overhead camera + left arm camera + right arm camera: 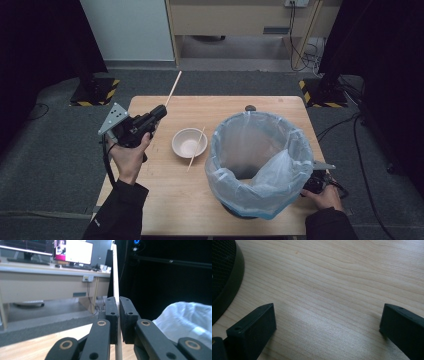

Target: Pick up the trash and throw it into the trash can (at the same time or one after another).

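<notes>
The left tongs [159, 113] are raised above the left part of the wooden surface [165, 185], held by the person's left hand [129, 157]. They are closed on 1 thin wooden chopstick [173, 88], which points away from the person, past the far edge of the surface. In the left gripper view this chopstick [115, 272] stands between the 2 black jaws and they press it from both sides.

A small white bowl [189, 142] sits near the middle of the surface. A second chopstick [196, 148] lies across its rim, with the near end down on the wood.

Just to the right of the bowl is a round black bin [240, 210] lined with a pale plastic bag [257, 150] (the bag folds over the rim).

The right tongs [327, 322] are low over the bare wood beside the base of the bin [227, 277], and the jaws are spread wide with nothing between them. In the high view the right hand [325, 197] rests at the right side of the bin.
</notes>
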### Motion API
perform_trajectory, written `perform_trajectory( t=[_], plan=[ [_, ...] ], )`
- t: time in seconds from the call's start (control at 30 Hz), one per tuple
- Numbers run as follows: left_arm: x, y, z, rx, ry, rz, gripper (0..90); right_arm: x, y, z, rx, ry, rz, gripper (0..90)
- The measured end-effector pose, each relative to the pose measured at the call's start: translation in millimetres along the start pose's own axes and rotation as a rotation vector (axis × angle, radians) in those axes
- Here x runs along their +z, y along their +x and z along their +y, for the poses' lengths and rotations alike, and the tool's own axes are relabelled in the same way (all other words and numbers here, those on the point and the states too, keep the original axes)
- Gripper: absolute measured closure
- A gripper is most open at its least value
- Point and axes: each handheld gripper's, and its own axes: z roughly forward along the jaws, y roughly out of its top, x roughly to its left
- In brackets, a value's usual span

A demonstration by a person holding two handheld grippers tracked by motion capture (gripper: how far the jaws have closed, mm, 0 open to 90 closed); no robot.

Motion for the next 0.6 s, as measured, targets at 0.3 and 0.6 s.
perform_trajectory(
  t=[0.3,0.6],
  plan=[
    [-7.5,-19.5,13.9,0.035,-0.053,-0.052,85.4,0.0,0.0,0.0,0.000,0.000,0.000,0.8],
    [-13.9,-34.2,24.0,0.048,-0.101,-0.097,85.4,0.0,0.0,0.0,0.000,0.000,0.000,0.8]
  ],
)
